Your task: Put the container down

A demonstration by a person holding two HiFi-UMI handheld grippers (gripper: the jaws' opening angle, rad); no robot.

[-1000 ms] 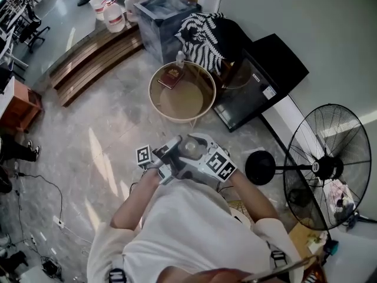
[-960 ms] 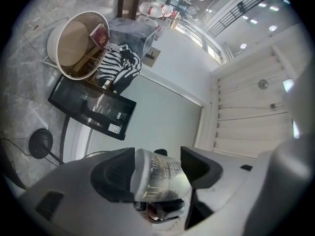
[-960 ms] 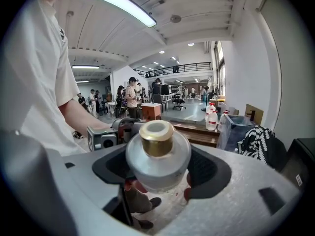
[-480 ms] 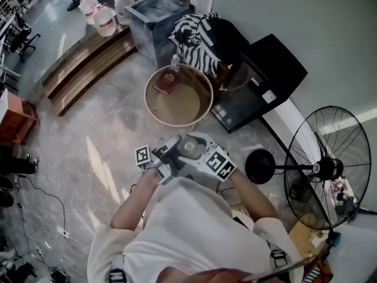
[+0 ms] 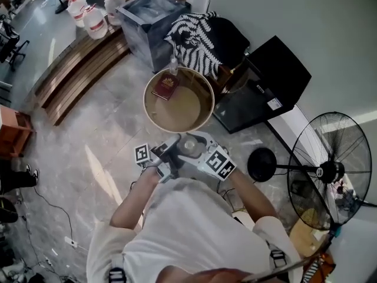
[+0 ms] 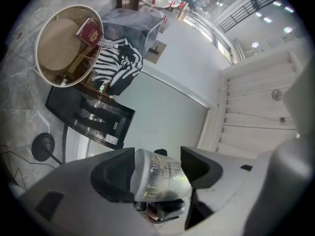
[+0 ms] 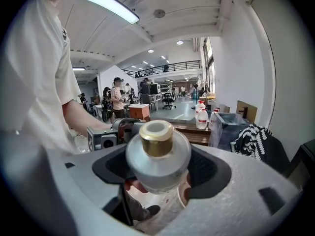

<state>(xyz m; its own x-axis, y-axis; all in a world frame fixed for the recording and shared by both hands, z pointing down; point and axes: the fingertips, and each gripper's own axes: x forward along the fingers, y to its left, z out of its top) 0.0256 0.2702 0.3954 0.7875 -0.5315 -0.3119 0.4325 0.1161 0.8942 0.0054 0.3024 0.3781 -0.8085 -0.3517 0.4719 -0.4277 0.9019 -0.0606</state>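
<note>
The container (image 5: pixel 189 146) is a clear round jar with a gold neck, held in the air in front of the person's chest. My right gripper (image 5: pixel 201 153) is shut on it from the right. In the right gripper view the container (image 7: pixel 157 154) fills the gap between both pads of the right gripper (image 7: pixel 160 170), gold neck toward the camera. My left gripper (image 5: pixel 175 153) comes in from the left. In the left gripper view the labelled body of the container (image 6: pixel 160 181) sits between the jaws of the left gripper (image 6: pixel 156 173), touching both pads.
A round low table (image 5: pixel 148 108) stands just ahead on the marble floor, with a red book (image 5: pixel 165 86) and a small bottle (image 5: pixel 174 63) at its far edge. A black cabinet (image 5: pixel 259 93), a standing fan (image 5: pixel 330 170), a grey bin (image 5: pixel 147 16) and striped cloth (image 5: pixel 191 37) surround it.
Both grippers and the container keep the same pose. The head view has shifted a little, so the round table and floor slide slightly left and up.
</note>
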